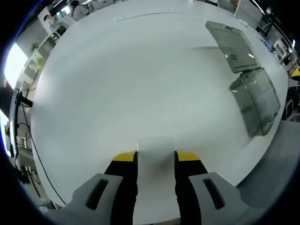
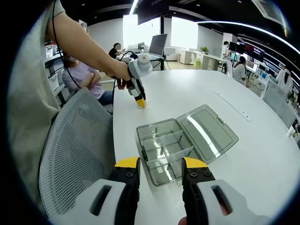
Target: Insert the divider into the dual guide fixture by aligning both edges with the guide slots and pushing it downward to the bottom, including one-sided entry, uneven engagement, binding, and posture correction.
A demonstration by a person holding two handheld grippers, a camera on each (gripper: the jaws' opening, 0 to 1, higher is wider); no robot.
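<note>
white and broad, the table is carrying everything, with an open office of desks, monitors and seated people lying behind it in the right claw view. a grey mesh chair is standing just beside the table's near edge.

in the left claw view, the left claw is pointing along the tabletop with a thin, pale, translucent divider sitting between its yellow-tipped jaws, which are pressing on both of its edges. the same claw is showing in the right claw view, held in a person's hand, its tip down near the table, well apart from the box.

the clear plastic box is lying open on the table, its hinged lid folded flat beside it, and upright partitions are splitting its inside into compartments. in the left claw view the box is lying off to the right.

the right claw is hovering just before the box's near side, jaws apart and gripping nothing.
</note>
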